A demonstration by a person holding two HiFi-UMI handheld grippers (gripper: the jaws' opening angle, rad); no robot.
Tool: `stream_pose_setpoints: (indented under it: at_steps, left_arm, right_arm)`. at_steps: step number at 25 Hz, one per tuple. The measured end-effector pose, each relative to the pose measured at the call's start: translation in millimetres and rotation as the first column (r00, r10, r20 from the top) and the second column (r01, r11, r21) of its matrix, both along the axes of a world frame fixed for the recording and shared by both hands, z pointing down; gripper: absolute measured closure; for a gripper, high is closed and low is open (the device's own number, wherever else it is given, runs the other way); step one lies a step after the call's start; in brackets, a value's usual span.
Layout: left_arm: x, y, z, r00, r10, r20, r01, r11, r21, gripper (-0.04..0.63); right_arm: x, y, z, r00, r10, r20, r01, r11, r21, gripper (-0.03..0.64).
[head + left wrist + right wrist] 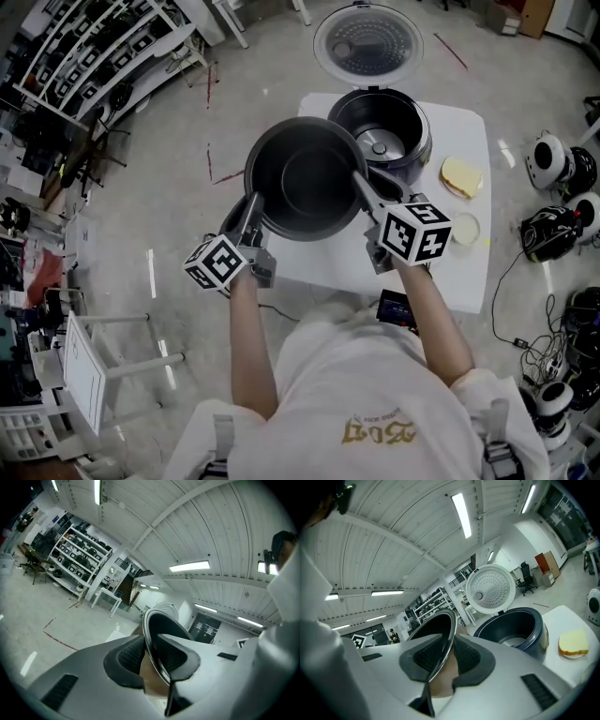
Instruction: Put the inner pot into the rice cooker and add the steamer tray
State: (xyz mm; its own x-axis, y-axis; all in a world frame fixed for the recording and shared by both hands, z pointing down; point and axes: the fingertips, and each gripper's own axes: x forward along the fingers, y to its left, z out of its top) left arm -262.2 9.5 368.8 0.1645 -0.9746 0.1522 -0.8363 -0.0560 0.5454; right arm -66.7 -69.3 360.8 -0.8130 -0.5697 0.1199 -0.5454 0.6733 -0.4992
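Up in the air — the inner pot [305,178]. The left gripper [251,208] and right gripper [364,190] have jaws pinched on its rim.

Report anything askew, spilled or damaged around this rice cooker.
Nothing stands out. The inner pot is held up beside the rice cooker, clamped at opposite rim edges by the left tool and right tool. The cooker stands upright, lid raised, cavity empty. No spill shows.

White tee [375,384], gold print [382,432], grey straps [221,441]; b/w marker cubes [216,262], [417,232].
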Motion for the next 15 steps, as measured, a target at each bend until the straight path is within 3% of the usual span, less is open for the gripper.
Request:
stream_pose_setpoints:
  at_steps: [15]
  left_arm:
    - [30.5, -83.4, -29.8, 0.996, 0.089, -0.012, -0.088, 0.993, 0.082, 0.503]
  right_arm:
    - [39.2, -61.7, -30.9, 0.995, 0.089, 0.035, -0.090, 0.995, 0.046, 0.531]
